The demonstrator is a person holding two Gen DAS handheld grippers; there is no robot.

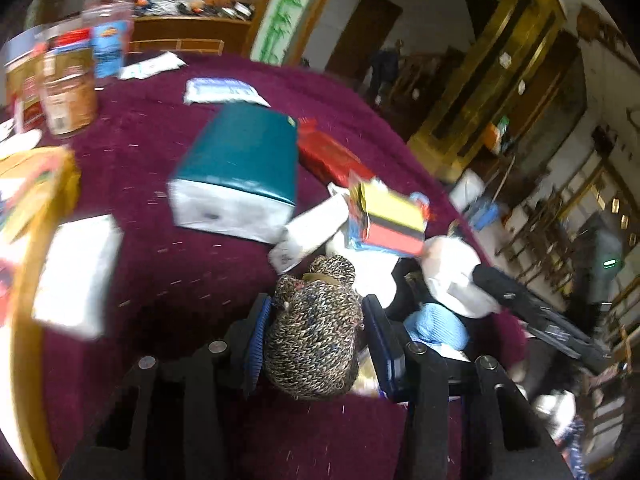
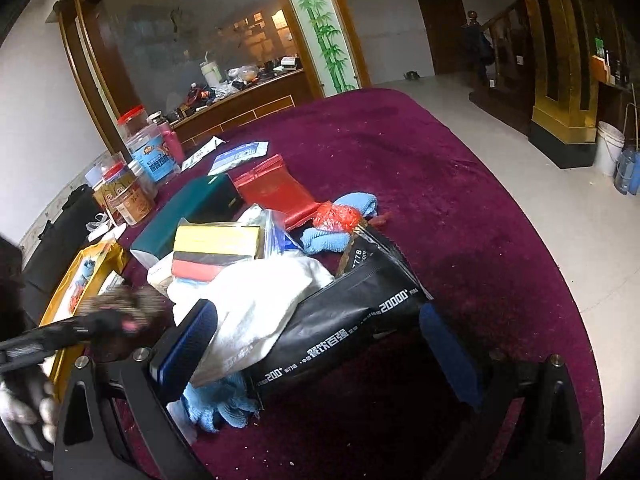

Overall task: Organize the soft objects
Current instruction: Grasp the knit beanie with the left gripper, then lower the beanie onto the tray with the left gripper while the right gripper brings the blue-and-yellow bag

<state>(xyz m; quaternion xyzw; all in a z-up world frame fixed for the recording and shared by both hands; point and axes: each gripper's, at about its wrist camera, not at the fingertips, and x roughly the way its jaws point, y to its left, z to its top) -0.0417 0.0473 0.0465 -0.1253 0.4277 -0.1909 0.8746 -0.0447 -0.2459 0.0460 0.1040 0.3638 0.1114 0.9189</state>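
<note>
My left gripper (image 1: 316,332) is shut on a brown and black knitted bundle (image 1: 316,328), held above the maroon tablecloth (image 1: 168,264); the bundle shows blurred at the left of the right wrist view (image 2: 128,312). My right gripper (image 2: 320,344) is open, its blue pads either side of a black bag (image 2: 348,312) with white print. A white cloth (image 2: 260,304) lies across the bag's left side and a light blue cloth (image 2: 220,404) sits under it. Another light blue cloth (image 2: 336,220) lies behind the bag.
A teal and white box (image 1: 240,168), a red pouch (image 1: 328,156), a yellow, black and red box (image 1: 392,220), plastic jars (image 1: 68,84) and a yellow tray (image 1: 28,216) crowd the round table. The table edge and floor (image 2: 560,184) lie to the right.
</note>
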